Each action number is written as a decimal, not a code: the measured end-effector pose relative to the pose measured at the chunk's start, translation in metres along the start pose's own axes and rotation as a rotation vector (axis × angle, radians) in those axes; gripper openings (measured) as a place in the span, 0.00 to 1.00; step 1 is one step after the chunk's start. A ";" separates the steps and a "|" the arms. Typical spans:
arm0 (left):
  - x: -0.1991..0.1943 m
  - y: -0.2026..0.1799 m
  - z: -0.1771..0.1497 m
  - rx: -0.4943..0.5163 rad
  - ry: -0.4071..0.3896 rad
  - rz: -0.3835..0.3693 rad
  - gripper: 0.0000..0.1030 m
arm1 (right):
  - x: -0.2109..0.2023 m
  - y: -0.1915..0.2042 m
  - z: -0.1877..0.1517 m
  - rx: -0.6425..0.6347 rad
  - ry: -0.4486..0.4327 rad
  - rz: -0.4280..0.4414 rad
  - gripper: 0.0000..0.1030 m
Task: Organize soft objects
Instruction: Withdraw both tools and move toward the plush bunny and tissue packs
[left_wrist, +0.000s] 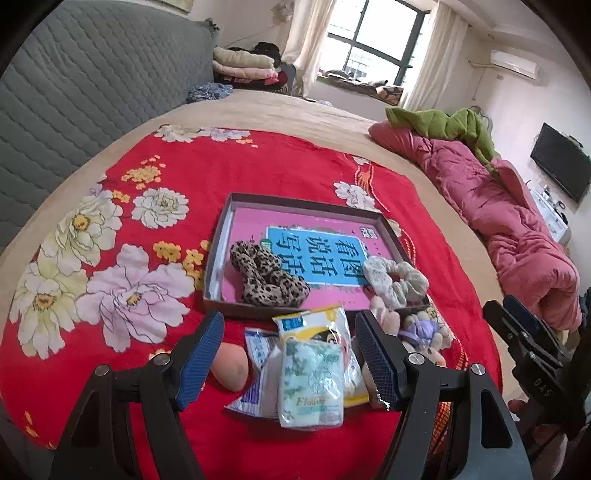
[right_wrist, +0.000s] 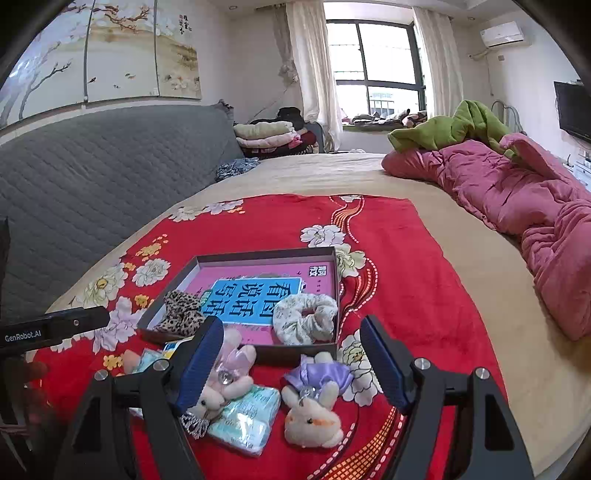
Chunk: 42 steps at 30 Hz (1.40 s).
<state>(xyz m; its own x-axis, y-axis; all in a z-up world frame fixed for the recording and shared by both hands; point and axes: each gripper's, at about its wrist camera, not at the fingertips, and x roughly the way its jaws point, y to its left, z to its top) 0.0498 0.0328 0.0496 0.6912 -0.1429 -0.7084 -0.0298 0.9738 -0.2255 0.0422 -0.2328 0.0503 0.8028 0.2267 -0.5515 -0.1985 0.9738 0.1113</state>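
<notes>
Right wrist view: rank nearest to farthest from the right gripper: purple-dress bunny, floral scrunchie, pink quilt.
From the right gripper, jaws open:
1. purple-dress bunny: on the red blanket, between the jaws.
2. floral scrunchie: in the box's near right corner, just beyond.
3. pink quilt: far right along the bed.

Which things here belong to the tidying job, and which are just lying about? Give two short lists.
Job: box; leopard scrunchie; white scrunchie; tissue pack; two plush rabbits; pink sponge.

Lying about: pink quilt; green blanket; folded clothes; television.
</notes>
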 end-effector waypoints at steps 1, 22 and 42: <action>-0.001 -0.001 -0.001 0.001 0.003 -0.004 0.73 | 0.000 0.001 -0.001 -0.004 0.001 0.003 0.74; 0.008 -0.010 -0.036 0.060 0.090 -0.006 0.73 | 0.003 0.006 -0.031 -0.008 0.109 0.019 0.74; 0.030 -0.024 -0.056 0.106 0.160 -0.009 0.73 | 0.026 -0.001 -0.057 0.005 0.214 0.001 0.74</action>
<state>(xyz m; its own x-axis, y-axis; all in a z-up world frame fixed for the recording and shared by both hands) 0.0304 -0.0047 -0.0035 0.5669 -0.1698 -0.8061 0.0580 0.9843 -0.1665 0.0313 -0.2294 -0.0113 0.6650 0.2188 -0.7141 -0.1961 0.9737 0.1157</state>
